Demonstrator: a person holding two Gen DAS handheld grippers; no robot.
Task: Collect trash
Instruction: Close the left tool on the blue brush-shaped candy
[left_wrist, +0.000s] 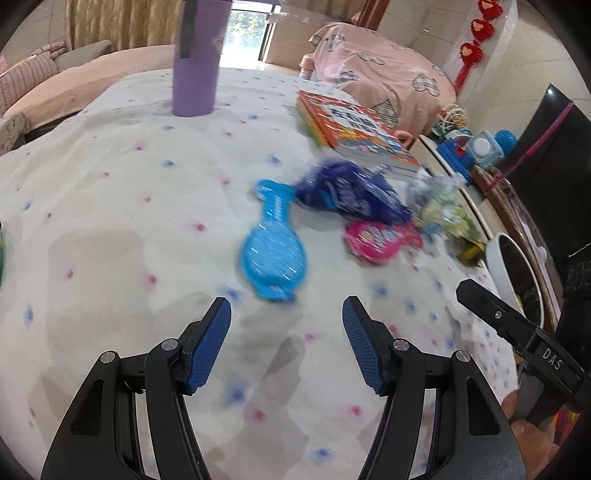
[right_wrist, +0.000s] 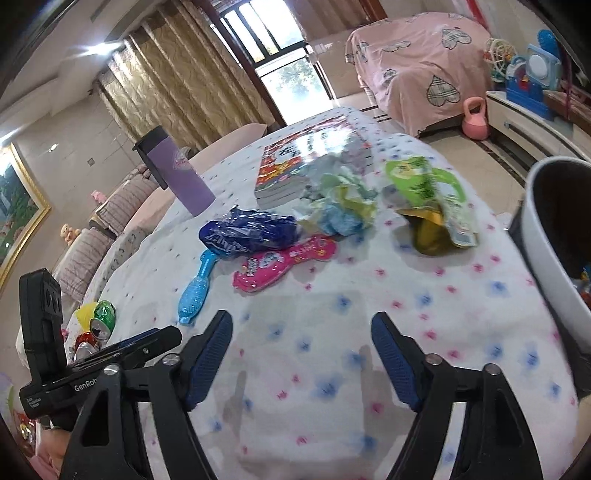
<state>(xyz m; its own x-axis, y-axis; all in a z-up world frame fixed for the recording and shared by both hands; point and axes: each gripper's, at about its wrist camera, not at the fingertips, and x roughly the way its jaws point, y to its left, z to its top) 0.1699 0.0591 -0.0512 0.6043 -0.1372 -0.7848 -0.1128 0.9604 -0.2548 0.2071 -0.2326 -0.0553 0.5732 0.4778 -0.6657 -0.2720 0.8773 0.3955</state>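
left gripper (left_wrist: 287, 306) and right gripper (right_wrist: 302, 321), both with jaws spread wide and holding nothing, poised above the flower-print tablecloth (right_wrist: 332, 314). trash lies ahead of them: blue wrapper (left_wrist: 273, 245), pink wrapper (right_wrist: 284, 264), dark blue bag (right_wrist: 249, 230), crumpled pale wrappers (right_wrist: 338, 206) and green packet (right_wrist: 432, 206). a white bin (right_wrist: 550, 251) stands at the table's right edge.

Flower-dotted white tablecloth (right_wrist: 369, 332) under purple tumbler (right_wrist: 184, 177), book (right_wrist: 295, 162), blue wrapper (right_wrist: 247, 229), pink packet (right_wrist: 280, 266), crushed cans (right_wrist: 99, 321).
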